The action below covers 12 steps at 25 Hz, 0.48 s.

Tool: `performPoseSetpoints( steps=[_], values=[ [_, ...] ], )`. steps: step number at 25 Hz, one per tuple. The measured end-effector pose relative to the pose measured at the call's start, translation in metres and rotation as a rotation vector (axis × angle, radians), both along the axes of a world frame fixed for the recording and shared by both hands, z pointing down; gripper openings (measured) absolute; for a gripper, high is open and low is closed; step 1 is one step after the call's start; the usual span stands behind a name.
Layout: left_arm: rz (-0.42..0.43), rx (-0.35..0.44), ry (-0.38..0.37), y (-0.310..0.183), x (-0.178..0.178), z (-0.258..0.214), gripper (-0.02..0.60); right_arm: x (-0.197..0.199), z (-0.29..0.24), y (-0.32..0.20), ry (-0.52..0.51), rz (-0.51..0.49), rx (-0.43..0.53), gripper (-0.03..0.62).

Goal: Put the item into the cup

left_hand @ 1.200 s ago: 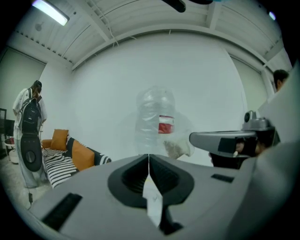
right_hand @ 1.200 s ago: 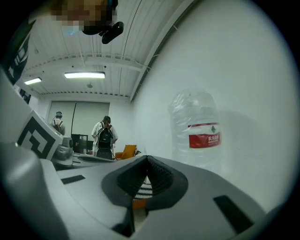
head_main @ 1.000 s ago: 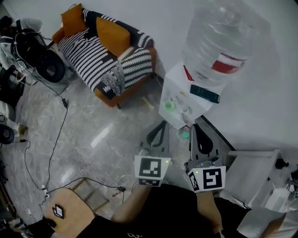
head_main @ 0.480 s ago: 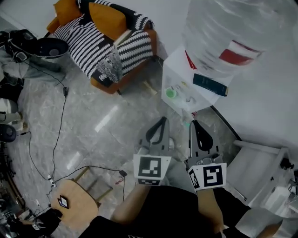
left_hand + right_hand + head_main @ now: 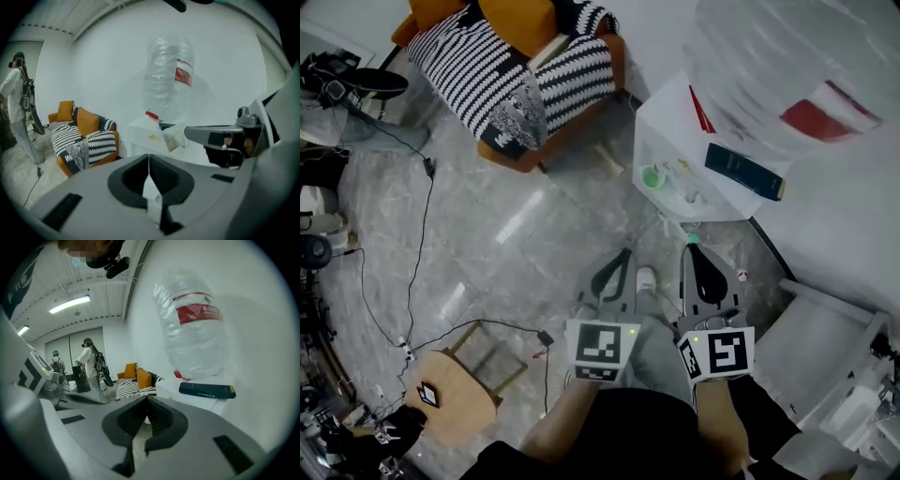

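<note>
Looking down, I hold the left gripper [image 5: 626,255] and right gripper [image 5: 690,251] side by side above the floor, both pairs of fingers closed on nothing. The green cup [image 5: 652,176] sits ahead on the white counter [image 5: 672,120], near a dark box [image 5: 744,172] below the big water bottle [image 5: 787,75].

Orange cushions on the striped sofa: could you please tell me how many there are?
2. One cushion lies at the sofa's left end in the head view, the other cushion toward its middle. The top edge crops them, so more may be hidden.
</note>
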<state>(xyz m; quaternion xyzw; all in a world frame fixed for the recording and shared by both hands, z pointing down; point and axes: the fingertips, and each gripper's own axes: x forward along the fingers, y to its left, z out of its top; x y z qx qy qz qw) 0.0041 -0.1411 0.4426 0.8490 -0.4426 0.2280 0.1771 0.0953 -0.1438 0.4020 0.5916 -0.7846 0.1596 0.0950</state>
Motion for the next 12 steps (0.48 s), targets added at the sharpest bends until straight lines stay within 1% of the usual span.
performPoseSetpoints(
  steps=[4,9,12],
  values=[
    [-0.024,-0.028,-0.003,-0.011,-0.005,0.023,0.014,-0.001,0.03,-0.017,-0.044,-0.006,-0.039,0.011],
    [-0.036,-0.054,-0.011,-0.019,-0.014,0.055,0.014,-0.002,0.082,-0.033,-0.061,0.009,-0.089,0.011],
    [-0.055,-0.076,-0.013,-0.023,-0.021,0.077,0.014,-0.001,0.111,-0.044,-0.06,0.024,-0.101,0.011]
  ],
)
